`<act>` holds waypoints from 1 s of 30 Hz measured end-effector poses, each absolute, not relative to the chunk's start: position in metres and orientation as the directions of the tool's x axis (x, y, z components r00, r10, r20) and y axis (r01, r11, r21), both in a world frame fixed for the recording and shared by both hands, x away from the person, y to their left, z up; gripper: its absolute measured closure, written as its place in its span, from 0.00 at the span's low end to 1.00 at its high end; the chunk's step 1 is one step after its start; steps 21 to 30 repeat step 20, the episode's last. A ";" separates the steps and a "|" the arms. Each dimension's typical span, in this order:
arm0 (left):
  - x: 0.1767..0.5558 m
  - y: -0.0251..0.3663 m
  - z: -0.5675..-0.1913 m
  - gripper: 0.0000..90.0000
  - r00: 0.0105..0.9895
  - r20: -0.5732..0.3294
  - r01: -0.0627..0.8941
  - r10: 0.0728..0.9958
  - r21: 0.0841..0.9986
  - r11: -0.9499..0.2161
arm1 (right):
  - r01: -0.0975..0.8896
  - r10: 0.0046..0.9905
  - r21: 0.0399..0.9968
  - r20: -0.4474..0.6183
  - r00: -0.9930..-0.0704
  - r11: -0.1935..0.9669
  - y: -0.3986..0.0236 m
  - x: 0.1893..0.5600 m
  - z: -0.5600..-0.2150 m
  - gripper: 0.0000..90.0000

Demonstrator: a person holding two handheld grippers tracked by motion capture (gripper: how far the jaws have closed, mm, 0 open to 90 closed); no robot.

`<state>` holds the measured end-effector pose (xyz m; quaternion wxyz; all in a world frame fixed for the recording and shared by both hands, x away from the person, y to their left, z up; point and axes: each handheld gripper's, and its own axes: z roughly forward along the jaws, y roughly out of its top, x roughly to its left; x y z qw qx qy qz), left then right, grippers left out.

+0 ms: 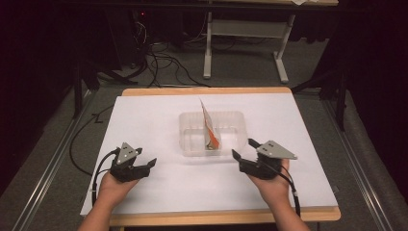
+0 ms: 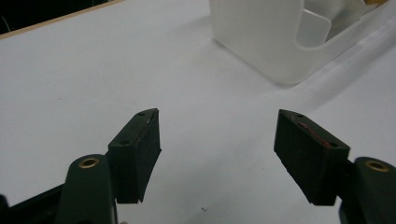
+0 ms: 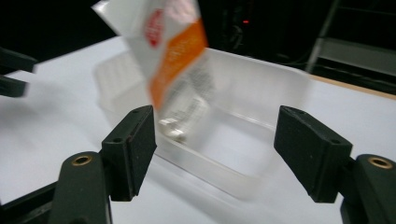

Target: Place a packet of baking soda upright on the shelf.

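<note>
Near the front-left of the white tabletop (image 1: 159,115), the left gripper (image 1: 144,167) sits with jaws wide apart, nothing between them. Mid-table, the clear plastic tub (image 1: 192,144) has an orange-and-white packet (image 1: 210,126) standing tilted inside. Just right of the tub, the right gripper (image 1: 244,149) gapes wide too, holding nothing.

packet (image 1: 210,126) in tray (image 1: 188,144) (upright) | tray mid-table (image 1: 144,192)
</note>
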<state>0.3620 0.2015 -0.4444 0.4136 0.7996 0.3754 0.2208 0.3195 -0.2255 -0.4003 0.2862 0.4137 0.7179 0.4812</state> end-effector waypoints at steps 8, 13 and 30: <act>0.362 0.200 -0.448 0.35 0.616 0.046 0.431 0.786 0.816 -0.385 | 0.377 0.949 0.916 -0.015 -0.316 0.140 -0.315 0.305 -0.412 0.36; 0.362 0.195 -0.449 0.35 0.619 0.061 0.430 0.783 0.808 -0.403 | 0.438 0.968 0.894 0.015 -0.250 0.099 -0.349 0.306 -0.430 0.36; 0.361 0.194 -0.449 0.35 0.622 0.065 0.426 0.780 0.808 -0.407 | 0.459 0.963 0.882 0.027 -0.267 0.103 -0.344 0.310 -0.436 0.36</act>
